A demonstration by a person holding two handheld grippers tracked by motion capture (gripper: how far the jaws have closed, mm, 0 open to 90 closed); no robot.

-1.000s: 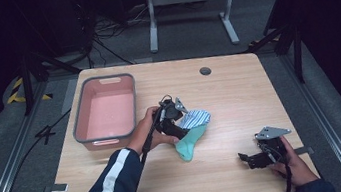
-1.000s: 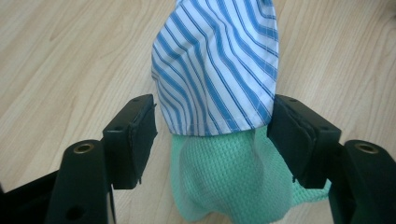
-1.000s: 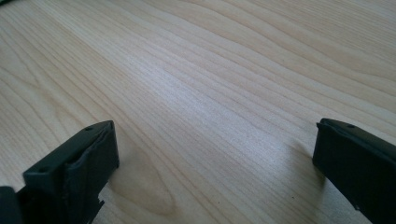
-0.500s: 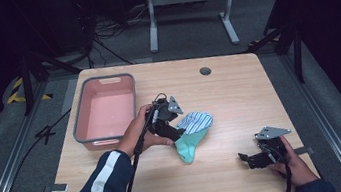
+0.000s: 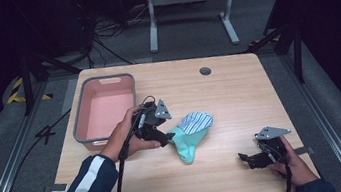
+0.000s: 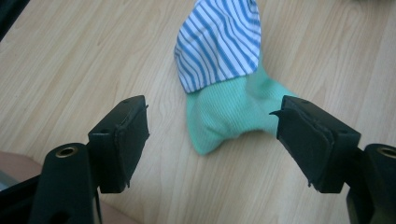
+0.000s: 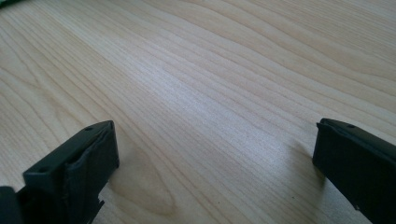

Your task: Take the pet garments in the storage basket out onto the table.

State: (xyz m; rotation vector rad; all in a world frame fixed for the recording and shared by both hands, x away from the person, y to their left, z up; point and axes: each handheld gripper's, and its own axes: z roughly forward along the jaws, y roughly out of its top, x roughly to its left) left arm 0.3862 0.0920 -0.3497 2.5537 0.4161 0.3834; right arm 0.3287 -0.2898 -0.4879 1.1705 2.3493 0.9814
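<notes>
While one green-and-striped sock [image 5: 191,133] lies just right of one pink bin [image 5: 106,112], my left gripper [image 5: 167,138] hovers beside it, jaws just opened, empty; my right gripper [image 5: 246,159] rests open, well apart.

- On the light wooden table [image 5: 238,91], your mint-green sock with a blue-and-white striped toe [image 5: 190,133] lies near the middle, slightly toward the near edge.
- Your left gripper [image 5: 163,138] sits just left of the sock, its jaws apart with nothing between them.
- The pink plastic bin with a grey rim [image 5: 107,111] stands on the table's left side, left of that gripper.
- Your right gripper [image 5: 249,159] rests at the near right corner, well apart from the sock.
- The small round dark grommet [image 5: 205,71] sits at the far edge.
</notes>
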